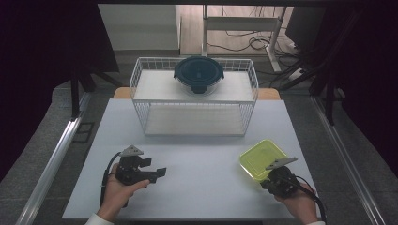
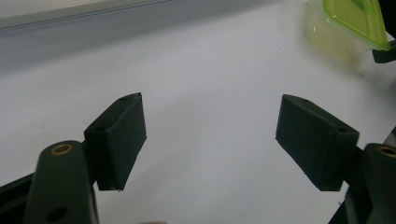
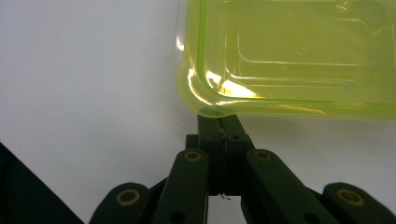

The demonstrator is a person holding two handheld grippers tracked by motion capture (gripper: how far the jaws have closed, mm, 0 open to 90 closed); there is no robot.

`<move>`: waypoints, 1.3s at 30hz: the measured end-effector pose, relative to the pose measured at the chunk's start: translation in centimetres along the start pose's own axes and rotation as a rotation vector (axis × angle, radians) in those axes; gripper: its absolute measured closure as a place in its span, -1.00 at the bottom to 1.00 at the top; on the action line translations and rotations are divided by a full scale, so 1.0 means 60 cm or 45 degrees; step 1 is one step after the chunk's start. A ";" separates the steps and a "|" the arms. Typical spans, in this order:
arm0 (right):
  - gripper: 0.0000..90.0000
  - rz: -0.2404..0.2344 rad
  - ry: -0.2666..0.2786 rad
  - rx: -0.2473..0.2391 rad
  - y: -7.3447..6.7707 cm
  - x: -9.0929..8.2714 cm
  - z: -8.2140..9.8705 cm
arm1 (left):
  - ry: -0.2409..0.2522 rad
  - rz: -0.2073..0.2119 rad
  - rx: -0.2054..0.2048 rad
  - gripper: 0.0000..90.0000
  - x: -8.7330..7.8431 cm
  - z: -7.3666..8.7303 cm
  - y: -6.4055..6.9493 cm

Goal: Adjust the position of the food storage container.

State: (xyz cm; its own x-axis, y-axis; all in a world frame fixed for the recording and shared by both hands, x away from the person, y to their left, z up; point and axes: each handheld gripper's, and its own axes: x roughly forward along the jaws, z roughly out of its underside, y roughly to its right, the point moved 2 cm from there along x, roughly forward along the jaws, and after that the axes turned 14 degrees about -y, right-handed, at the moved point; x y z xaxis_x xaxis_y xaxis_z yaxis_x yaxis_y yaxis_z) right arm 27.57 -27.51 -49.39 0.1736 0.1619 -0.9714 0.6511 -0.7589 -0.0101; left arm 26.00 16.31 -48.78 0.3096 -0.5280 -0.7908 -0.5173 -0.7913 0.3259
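Right hand-held gripper (image 3: 219, 122): we see its jaws clamped on the near corner of the yellow-green container (image 3: 299, 56).
Yellow-green container: on the white table (image 1: 197, 173), at its right front.
Left hand-held gripper (image 2: 210, 135): jaws apart over bare table, holding nothing.
Wire rack (image 1: 194, 96): we note a round dark-lidded bowl (image 1: 198, 73) on top.
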 end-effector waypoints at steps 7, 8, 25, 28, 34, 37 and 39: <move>0.97 0.015 0.029 0.012 -0.006 0.000 -0.013 | -0.003 0.000 0.002 -0.46 0.001 0.000 0.003; 0.97 0.013 0.034 0.009 -0.007 0.000 -0.015 | -0.004 -0.002 0.004 -0.46 0.001 0.000 0.004; 0.97 0.002 0.097 0.000 -0.029 -0.002 -0.052 | -0.015 -0.013 -0.006 -0.47 0.003 0.001 0.002; 0.97 0.003 0.128 0.002 -0.026 -0.021 -0.041 | -0.014 -0.015 -0.011 -0.47 0.002 0.002 0.000; 0.97 0.064 0.206 0.091 0.022 -0.065 -0.039 | -0.022 -0.021 -0.013 -0.47 0.004 0.001 -0.004; 0.97 0.085 0.224 0.151 0.060 -0.071 -0.046 | -0.019 -0.023 -0.017 -0.47 0.005 0.001 -0.005; 0.97 0.095 0.232 0.179 0.081 -0.073 -0.049 | -0.021 -0.025 -0.018 -0.47 0.005 0.001 -0.005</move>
State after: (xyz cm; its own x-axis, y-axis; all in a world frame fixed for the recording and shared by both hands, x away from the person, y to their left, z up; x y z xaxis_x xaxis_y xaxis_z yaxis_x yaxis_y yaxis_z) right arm 32.15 -30.03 -44.50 0.3561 0.2034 -0.9121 0.5241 -0.8515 0.0147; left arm 26.24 16.41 -49.16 0.3061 -0.5071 -0.8057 -0.4998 -0.8059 0.3174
